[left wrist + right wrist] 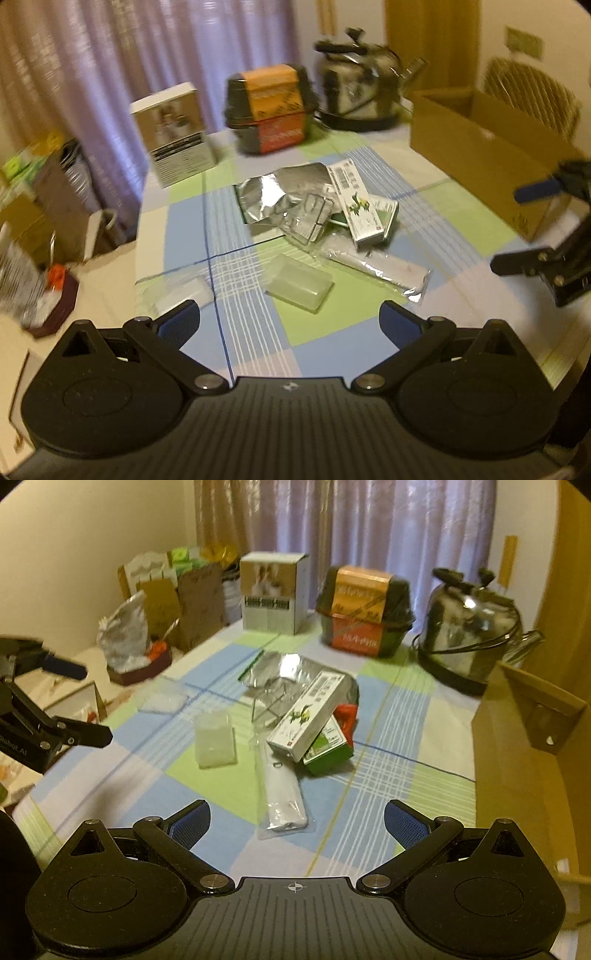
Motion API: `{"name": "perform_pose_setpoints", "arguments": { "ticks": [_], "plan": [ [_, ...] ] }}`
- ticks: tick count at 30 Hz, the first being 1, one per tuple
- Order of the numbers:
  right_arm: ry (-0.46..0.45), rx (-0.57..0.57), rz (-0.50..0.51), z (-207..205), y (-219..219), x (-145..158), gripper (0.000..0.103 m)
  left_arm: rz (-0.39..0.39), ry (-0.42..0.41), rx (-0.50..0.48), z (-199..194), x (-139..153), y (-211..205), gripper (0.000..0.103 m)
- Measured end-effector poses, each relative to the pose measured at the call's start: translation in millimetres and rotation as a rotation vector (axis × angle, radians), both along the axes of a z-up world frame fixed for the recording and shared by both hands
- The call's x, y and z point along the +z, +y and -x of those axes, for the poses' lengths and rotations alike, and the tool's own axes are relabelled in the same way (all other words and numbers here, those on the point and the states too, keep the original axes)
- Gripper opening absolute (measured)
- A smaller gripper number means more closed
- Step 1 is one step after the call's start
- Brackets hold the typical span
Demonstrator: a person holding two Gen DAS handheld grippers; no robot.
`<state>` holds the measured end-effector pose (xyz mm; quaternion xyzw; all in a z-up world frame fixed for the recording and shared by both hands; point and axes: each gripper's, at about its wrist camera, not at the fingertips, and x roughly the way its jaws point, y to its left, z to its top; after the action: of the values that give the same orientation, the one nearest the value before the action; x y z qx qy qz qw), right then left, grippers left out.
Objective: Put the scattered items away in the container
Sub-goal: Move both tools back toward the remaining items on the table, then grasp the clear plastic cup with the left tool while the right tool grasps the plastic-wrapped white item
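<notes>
Brown corrugated cardboard box point(524, 746), the open container, stands at the right edge of the checked blue-and-green tablecloth point(388, 738). Left of the box lies the scatter: a white-and-green carton point(306, 720), a crumpled silver foil pouch point(269, 195), a translucent plastic case point(299, 288) and a clear-bagged white stick point(284, 794). Left gripper point(290, 321) and right gripper point(295, 821) both hover spread wide, holding nothing. Judging by this, no item is picked yet; next comes closing on the nearest piece.
</notes>
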<state>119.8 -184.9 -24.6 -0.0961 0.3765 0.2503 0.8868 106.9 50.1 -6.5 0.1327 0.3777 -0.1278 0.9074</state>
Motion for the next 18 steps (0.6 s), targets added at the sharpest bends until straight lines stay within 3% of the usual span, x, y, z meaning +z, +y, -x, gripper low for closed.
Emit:
{"name": "perform_pose_setpoints", "arguments": {
  "ticks": [8, 18],
  "plan": [
    [0.063, 0.078, 0.060, -33.5, 15.7, -36.0, 0.103, -0.080, 0.042, -0.191, -58.5, -44.1, 4.1, 0.102],
    [0.120, 0.110, 0.088, -63.0, 30.9, -80.4, 0.103, -0.109, 0.139, -0.361, -110.5, -101.4, -7.5, 0.100]
  ]
}}
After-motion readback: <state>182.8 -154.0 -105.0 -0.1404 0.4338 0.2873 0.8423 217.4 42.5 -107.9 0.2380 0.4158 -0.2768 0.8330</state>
